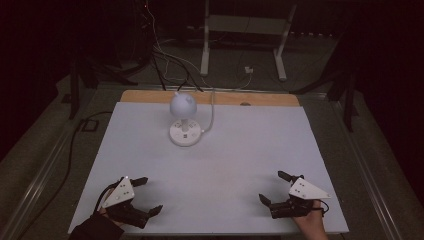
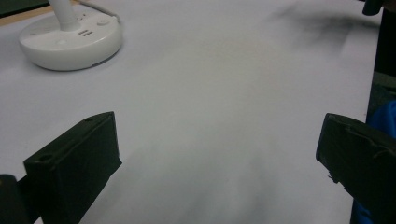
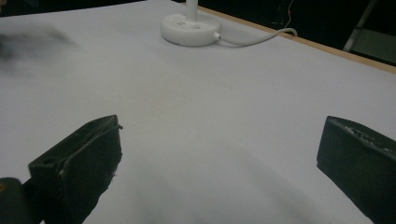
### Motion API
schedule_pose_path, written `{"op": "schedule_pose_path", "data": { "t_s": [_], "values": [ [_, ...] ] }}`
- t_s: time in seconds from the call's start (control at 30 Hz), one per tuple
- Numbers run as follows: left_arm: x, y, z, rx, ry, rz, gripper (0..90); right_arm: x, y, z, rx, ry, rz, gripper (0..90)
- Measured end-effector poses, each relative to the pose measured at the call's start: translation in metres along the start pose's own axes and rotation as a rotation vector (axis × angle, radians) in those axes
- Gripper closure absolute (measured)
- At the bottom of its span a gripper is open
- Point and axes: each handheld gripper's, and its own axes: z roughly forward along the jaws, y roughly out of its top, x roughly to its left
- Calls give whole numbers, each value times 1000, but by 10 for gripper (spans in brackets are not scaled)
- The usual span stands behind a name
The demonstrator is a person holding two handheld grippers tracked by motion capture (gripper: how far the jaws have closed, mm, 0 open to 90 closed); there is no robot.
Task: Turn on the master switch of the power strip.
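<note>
Lamp (image 1: 184, 120) stands untouched at twelve o'clock on the table (image 1: 240, 150), its cable (image 1: 212, 112) trailing back. I hold my left gripper (image 1: 145, 196) at seven and right gripper (image 1: 274, 187) at five, both wide and empty; nothing is begun

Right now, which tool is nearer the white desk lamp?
Left, slightly. The left tool sits at the near-left edge of the table, the lamp ahead and to its right. The right tool sits near-right, farther across from it. Both are open.

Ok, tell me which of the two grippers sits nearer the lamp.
The left gripper. It rests at the table's near left, and the white lamp stands left of centre, so the right gripper lies farther across the table from it.
</note>
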Motion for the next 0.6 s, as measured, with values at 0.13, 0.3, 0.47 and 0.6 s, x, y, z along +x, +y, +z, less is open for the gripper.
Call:
{"op": "schedule_pose_path", "data": {
  "t_s": [0.13,0.3,0.47,0.6],
  "values": [
    [-1,3,-1,-8,-7,-1,0,0,0,0,1,-2,-2,0],
    [-3,9,-1,-18,-17,-3,0,1,1,0,1,-6,-10,0],
    [-5,19,-2,-29,-15,4,0,1,1,0,0,-9,-8,0],
    [-7,25,0,-22,-18,15,0,2,2,0,-5,-12,-7,0]
  ]
}}
